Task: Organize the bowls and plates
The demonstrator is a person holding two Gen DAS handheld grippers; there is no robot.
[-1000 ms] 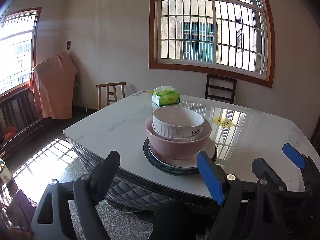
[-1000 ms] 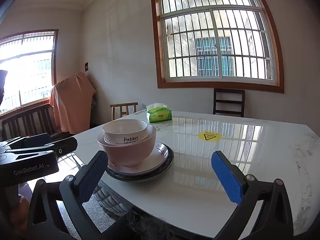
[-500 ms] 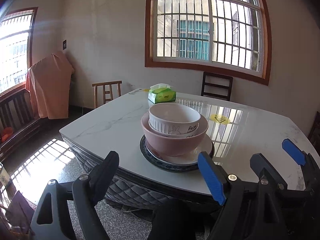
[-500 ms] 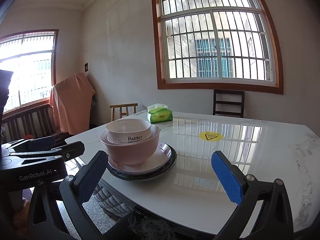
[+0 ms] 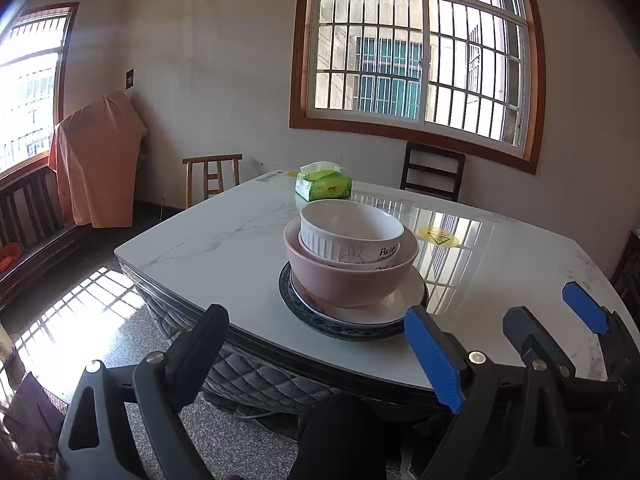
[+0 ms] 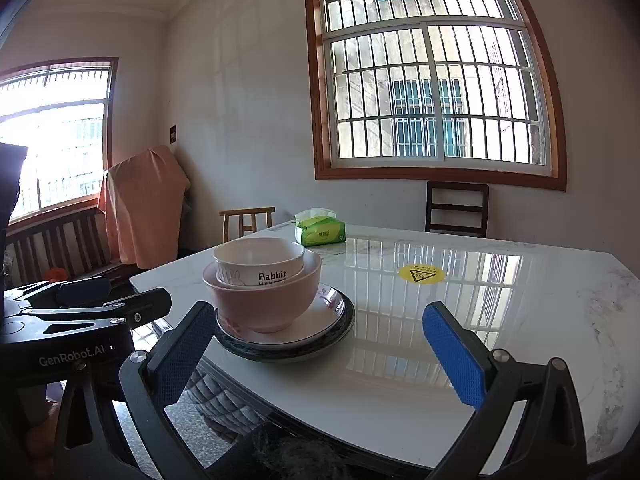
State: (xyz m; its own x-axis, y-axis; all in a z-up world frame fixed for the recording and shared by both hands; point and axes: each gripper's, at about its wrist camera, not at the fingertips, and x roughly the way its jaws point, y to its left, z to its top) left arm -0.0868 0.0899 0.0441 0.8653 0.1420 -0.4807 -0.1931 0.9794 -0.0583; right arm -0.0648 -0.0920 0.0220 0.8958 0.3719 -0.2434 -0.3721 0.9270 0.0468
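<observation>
A stack stands near the table's front edge: a white "Rabbit" bowl [image 5: 350, 232] inside a pink bowl [image 5: 348, 280], on a white plate [image 5: 404, 300], on a dark-rimmed plate [image 5: 340, 330]. The stack also shows in the right wrist view: white bowl [image 6: 258, 262], pink bowl [image 6: 264, 300], white plate [image 6: 316, 326], dark plate [image 6: 288, 352]. My left gripper [image 5: 316, 352] is open and empty, just short of the stack. My right gripper [image 6: 320, 350] is open and empty, to the stack's right; it also shows in the left wrist view [image 5: 560, 322].
A marble-topped table [image 5: 224, 256] carries a green tissue pack [image 5: 323, 186] at the back and a yellow warning sticker [image 6: 421, 273]. Wooden chairs [image 5: 212, 176] stand behind the table. An orange-covered object [image 5: 96, 164] stands by the left wall.
Both grippers have moved slightly closer to the stack and the views have shifted a little. Both stay open. The stack has not moved.
</observation>
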